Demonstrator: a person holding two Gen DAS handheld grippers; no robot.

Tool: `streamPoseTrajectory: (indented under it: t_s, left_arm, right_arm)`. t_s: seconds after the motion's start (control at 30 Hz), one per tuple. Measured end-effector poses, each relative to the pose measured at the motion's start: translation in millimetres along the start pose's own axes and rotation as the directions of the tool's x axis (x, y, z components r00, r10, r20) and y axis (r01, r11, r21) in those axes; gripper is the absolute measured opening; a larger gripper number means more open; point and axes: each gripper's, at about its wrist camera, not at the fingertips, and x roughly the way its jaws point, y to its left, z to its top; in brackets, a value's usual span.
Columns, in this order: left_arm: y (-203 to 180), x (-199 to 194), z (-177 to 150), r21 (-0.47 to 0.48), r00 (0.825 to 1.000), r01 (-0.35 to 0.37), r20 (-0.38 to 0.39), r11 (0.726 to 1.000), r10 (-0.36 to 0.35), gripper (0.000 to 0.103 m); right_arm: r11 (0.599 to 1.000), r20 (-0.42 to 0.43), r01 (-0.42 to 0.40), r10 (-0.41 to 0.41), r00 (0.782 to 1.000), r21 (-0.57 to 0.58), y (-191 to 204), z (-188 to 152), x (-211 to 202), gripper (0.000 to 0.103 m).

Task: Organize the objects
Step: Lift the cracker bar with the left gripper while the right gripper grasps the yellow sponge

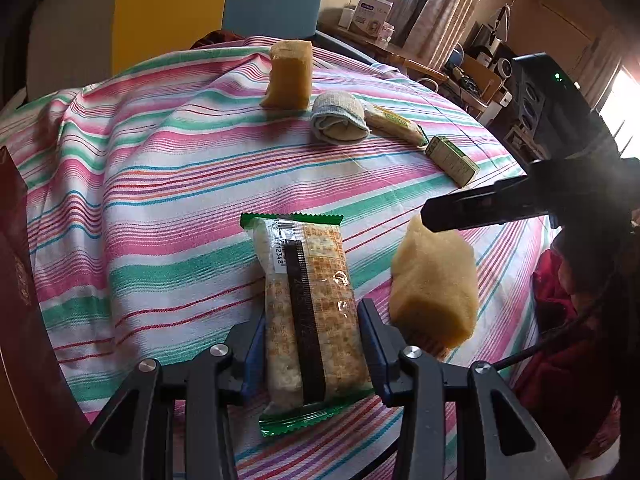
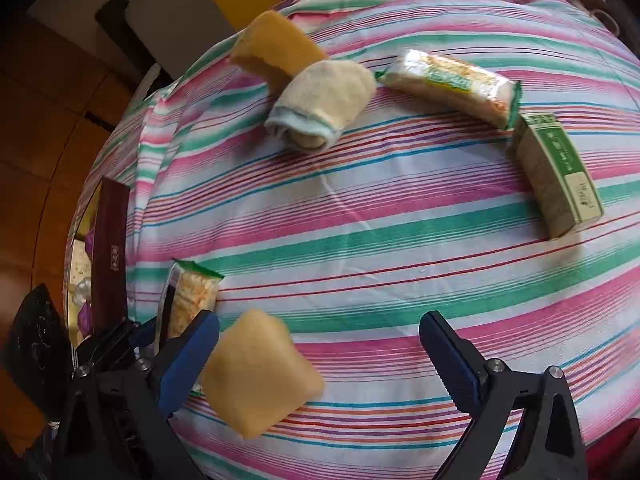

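While the left gripper [image 1: 312, 344] has its jaws clamped on a cracker packet [image 1: 310, 300], the packet lies lengthwise between the blue pads, green crimped ends showing front and back, over the striped cloth [image 1: 160, 200] covering the counter. Right gripper [image 2: 320, 344]: jaws wide apart, nothing pressed between them. A pale yellow sponge block [image 2: 260, 372] sits just beside its left pad, blurred; cannot tell whether it touches the pad or the cloth. From the left wrist view the same block is right of the packet, under a dark finger of the right gripper. Far side of the cloth, in a loose row: second yellow sponge [image 1: 288, 76] upright, rolled towel [image 1: 340, 118] touching or just beside it, second cracker packet [image 2: 452, 84], small green-and-tan box [image 2: 556, 176]. Dark red box [image 2: 110, 256] at the cloth's left edge.
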Motion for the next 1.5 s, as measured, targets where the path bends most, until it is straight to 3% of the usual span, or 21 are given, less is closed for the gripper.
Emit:
streamPoseTrajectory:
  t_s: [0.07, 0.33, 0.57, 0.7, 0.73, 0.77, 0.8, 0.9, 0.97, 1.1, 1.5]
  left_arm:
    - [0.8, -0.5, 0.0, 0.002, 1.0, 0.003, 0.0, 1.0, -0.003, 0.043]
    - [2.5, -0.5, -1.4, -0.007, 1.0, 0.013, 0.01, 1.0, -0.013, 0.044]
    - [3.9, -0.7, -1.9, -0.015, 1.0, 0.025, 0.011, 1.0, -0.025, 0.044]
    - [5.0, -1.0, -1.8, -0.012, 1.0, 0.03, 0.009, 0.999, -0.03, 0.044]
    - [5.4, -0.7, -1.3, -0.014, 0.999, 0.032, 0.004, 0.999, -0.032, 0.044]
    - [5.7, -0.2, -1.0, -0.015, 0.999, 0.033, 0.001, 0.999, -0.033, 0.044]
    - [5.8, 0.0, -0.5, -0.015, 0.999, 0.033, -0.003, 0.999, -0.033, 0.044]
    - [6.6, 0.1, -1.1, -0.02, 0.999, 0.037, -0.002, 0.999, -0.038, 0.044]
    - [7.1, 0.2, -1.2, -0.019, 0.999, 0.034, 0.001, 0.999, -0.034, 0.044]
    - [9.0, -1.4, -2.8, -0.024, 0.999, 0.036, 0.012, 0.999, -0.036, 0.044]
    - [7.4, -3.7, -5.1, -0.02, 0.999, 0.03, 0.03, 0.999, -0.03, 0.042]
  right_arm:
    - [0.999, -0.029, -0.034, 0.034, 0.999, -0.017, 2.9, -1.2, 1.5, 0.101]
    - [0.975, -0.119, -0.056, 0.031, 0.992, -0.216, 34.3, -15.4, -4.9, 0.103]
    - [0.889, -0.133, 0.053, -0.127, 0.983, -0.455, 67.1, -39.3, 0.3, 0.103]
    - [0.876, -0.109, 0.116, -0.187, 0.976, -0.468, 71.6, -38.6, 8.5, 0.102]
    - [0.871, -0.099, 0.142, -0.212, 0.972, -0.469, 71.8, -38.4, 10.8, 0.091]
    - [0.855, -0.084, 0.197, -0.268, 0.96, -0.479, 71.8, -38.8, 16.7, 0.059]
    - [0.86, -0.081, 0.193, -0.26, 0.962, -0.472, 71.4, -39.3, 19.4, 0.063]
    - [0.874, -0.045, 0.206, -0.25, 0.967, -0.441, 67.5, -40.8, 19.0, 0.061]
    - [0.9, -0.041, 0.184, -0.217, 0.975, -0.394, 59.2, -39.8, 16.1, 0.061]
    - [0.916, -0.052, 0.16, -0.192, 0.98, -0.367, 52.1, -38.9, 16.2, 0.065]
    - [0.921, -0.037, 0.157, -0.181, 0.983, -0.357, 41.0, -39.3, 9.1, 0.067]
